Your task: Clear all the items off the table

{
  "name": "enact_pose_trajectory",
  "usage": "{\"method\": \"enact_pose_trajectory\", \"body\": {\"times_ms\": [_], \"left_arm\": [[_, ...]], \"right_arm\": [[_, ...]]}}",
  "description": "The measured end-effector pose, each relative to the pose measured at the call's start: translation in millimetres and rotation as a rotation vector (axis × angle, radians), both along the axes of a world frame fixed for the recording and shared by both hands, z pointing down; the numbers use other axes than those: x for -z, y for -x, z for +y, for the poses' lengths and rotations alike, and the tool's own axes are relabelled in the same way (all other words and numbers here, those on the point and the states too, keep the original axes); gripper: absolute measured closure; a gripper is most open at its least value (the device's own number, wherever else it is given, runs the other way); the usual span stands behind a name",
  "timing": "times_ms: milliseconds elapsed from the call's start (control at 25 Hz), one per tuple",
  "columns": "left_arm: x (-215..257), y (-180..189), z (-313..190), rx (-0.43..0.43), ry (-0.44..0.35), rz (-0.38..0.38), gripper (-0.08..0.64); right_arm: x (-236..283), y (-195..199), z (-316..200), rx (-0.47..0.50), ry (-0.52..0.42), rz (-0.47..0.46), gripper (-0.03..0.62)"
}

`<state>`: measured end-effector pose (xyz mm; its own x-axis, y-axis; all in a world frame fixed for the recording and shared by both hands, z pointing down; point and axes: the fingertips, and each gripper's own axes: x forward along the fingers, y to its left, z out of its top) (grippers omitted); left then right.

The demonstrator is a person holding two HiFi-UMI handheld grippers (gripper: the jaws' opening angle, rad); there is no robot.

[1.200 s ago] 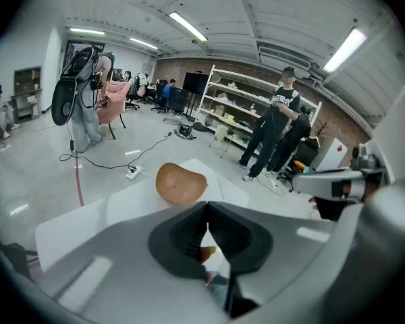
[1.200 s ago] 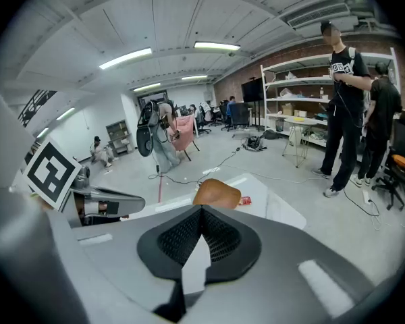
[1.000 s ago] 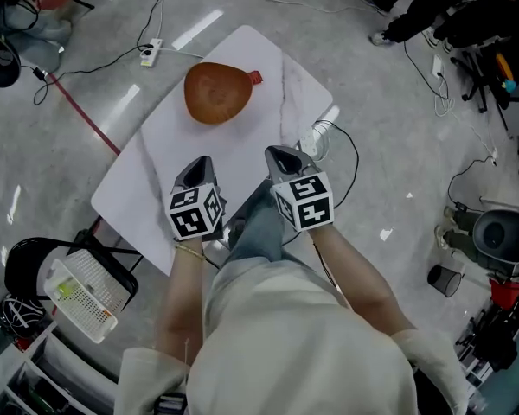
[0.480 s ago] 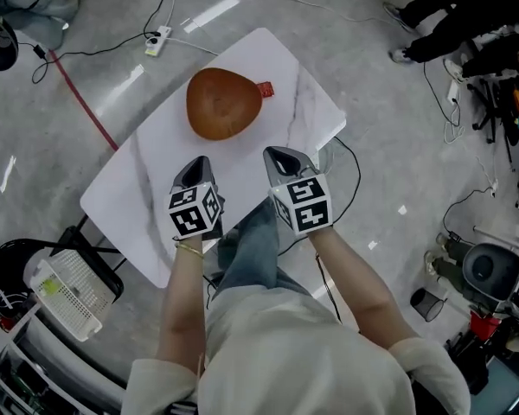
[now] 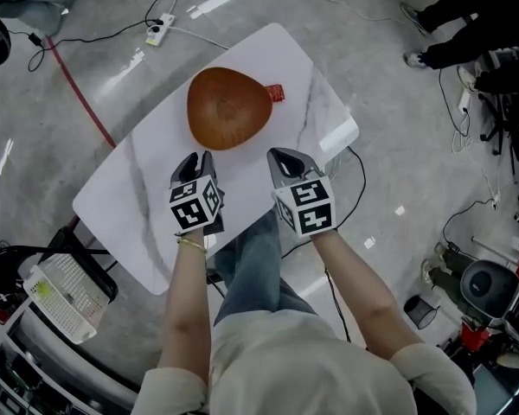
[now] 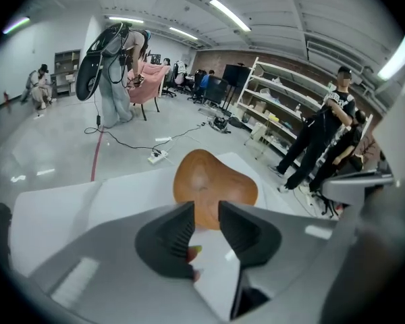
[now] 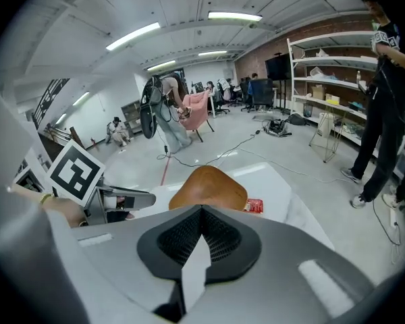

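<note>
Polished grey concrete floor surrounded a white marble-patterned desk (image 5: 138, 199), which ran diagonally through the middle of the head view. On the desk's upper half lay a brown wooden dish (image 5: 228, 108) with a rounded-triangular outline. A small red packet (image 5: 274, 92) sat just beside the dish's upper right edge. The left gripper (image 5: 196, 159) hung over the desk just below the dish. Its jaws were opening, and the gap between them held nothing; the dish showed beyond it. The right gripper (image 5: 283, 156) hovered level with it, a little right of centre in the frame, with its jaws pressed fully together and empty. Both pointed toward the dish without touching it. On the floor, a white power strip (image 5: 163, 29) lay at upper left of the frame. A white mesh basket (image 5: 67, 285) sat at lower left.
</note>
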<state>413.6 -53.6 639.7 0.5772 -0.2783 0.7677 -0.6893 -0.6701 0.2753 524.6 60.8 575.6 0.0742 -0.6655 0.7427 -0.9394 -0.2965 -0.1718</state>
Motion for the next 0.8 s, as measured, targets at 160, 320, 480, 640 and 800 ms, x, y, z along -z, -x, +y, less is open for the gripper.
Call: {"method": "enact_pose_trajectory", "body": {"times_ms": [160,320,480,640,800], "left_arm": [[-26,-1,-9,0.036,0.015,-0.021,0.4],[-50,-5,-22,0.075,0.025,-0.041,0.351],[-71,-12,-32,0.113,0.051,-0.051,0.339],[-90,-20,-40,0.145,0.094,-0.046,0.316],[-105,-23,-48,0.18,0.123,-0.047,0.308]], "right_arm": [[-20,-5,-4,-0.001,0.015,-0.012,0.594],[-35,-11,-11,-0.007,0.018,-0.028,0.594],[-50,-14,-10,-0.006,0.029,-0.044,0.594],[-66,-12,-5,-0.004,0.047,-0.057,0.594],[-79,-9,0,-0.007,0.064,-0.073,0.594]]}}
